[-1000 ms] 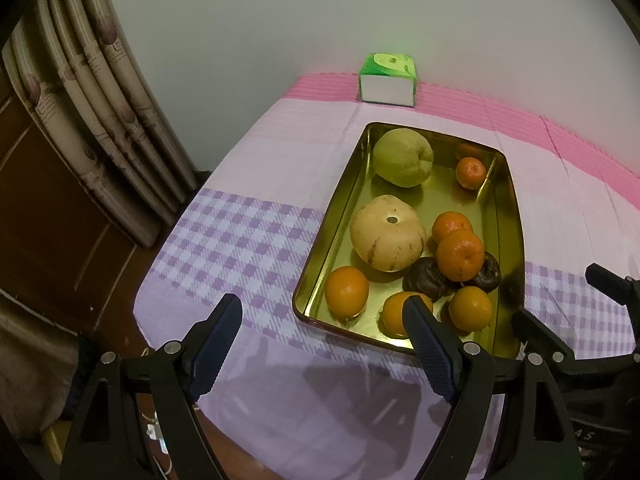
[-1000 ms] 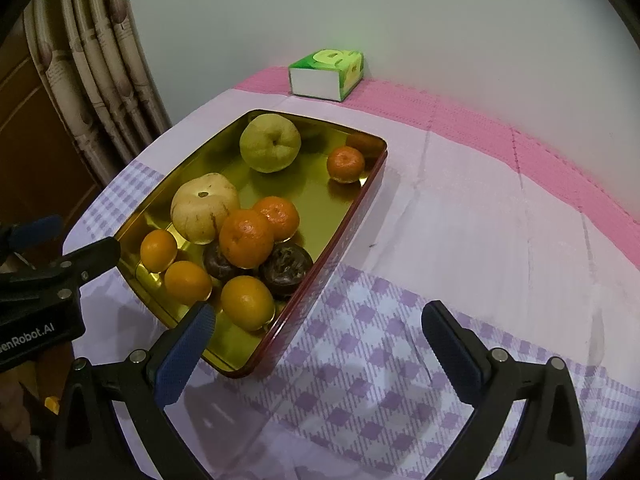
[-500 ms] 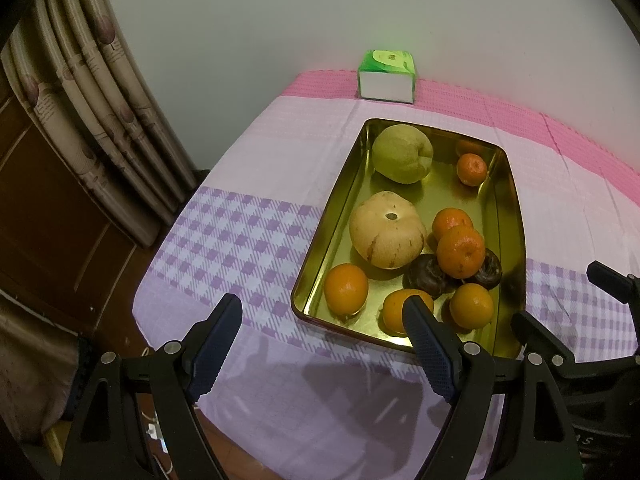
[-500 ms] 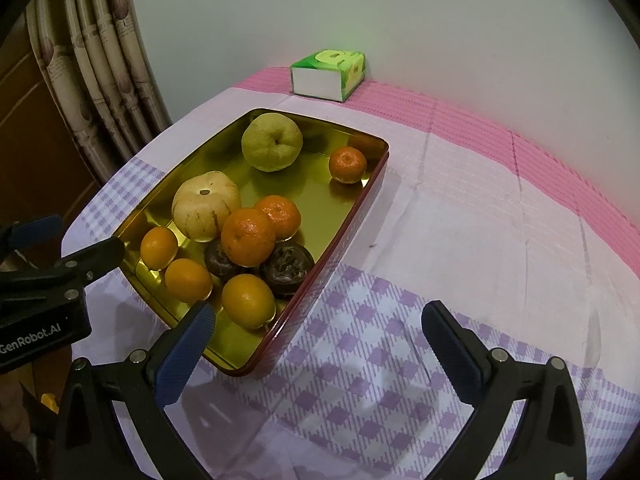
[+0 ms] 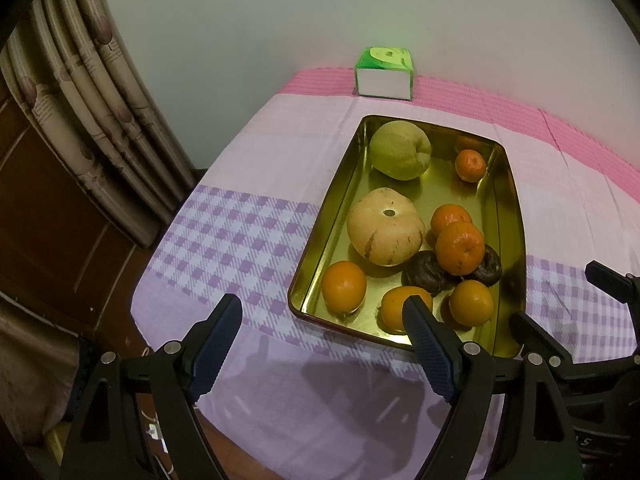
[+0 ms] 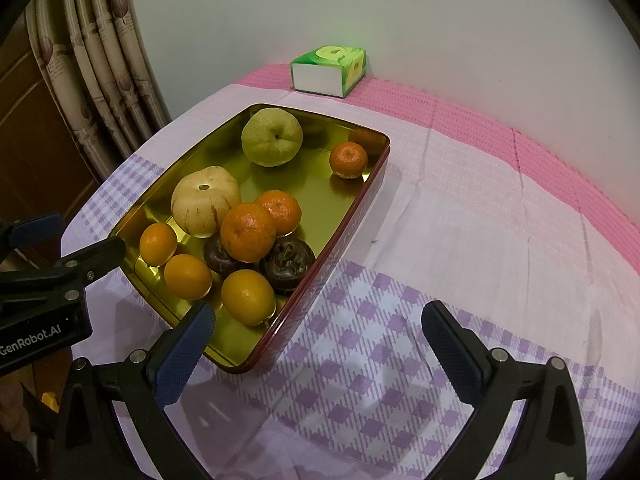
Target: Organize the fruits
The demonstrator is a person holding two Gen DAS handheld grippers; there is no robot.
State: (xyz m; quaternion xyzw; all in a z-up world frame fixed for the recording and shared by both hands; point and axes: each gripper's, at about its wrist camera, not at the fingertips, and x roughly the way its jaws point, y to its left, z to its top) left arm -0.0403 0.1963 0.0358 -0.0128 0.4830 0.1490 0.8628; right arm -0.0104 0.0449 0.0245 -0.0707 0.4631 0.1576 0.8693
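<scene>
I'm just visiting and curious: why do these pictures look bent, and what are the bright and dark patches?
Left wrist view: fisheye bends the curtain; dark corners; gripper shadows on the tablecloth.
Right wrist view: gold tray mirrors the fruit; tissue box glows overexposed green.

This is a room in a home. A table wears a pink and purple checked cloth [image 6: 460,208], patterned curtains [image 5: 92,92] hang beside dark wood panelling [image 5: 36,216], and a tissue box [image 6: 330,70] sits against the plain wall [image 5: 360,8].

Glossy gold metal tray [image 5: 508,216]; matt woven tablecloth [image 5: 256,168]
</scene>
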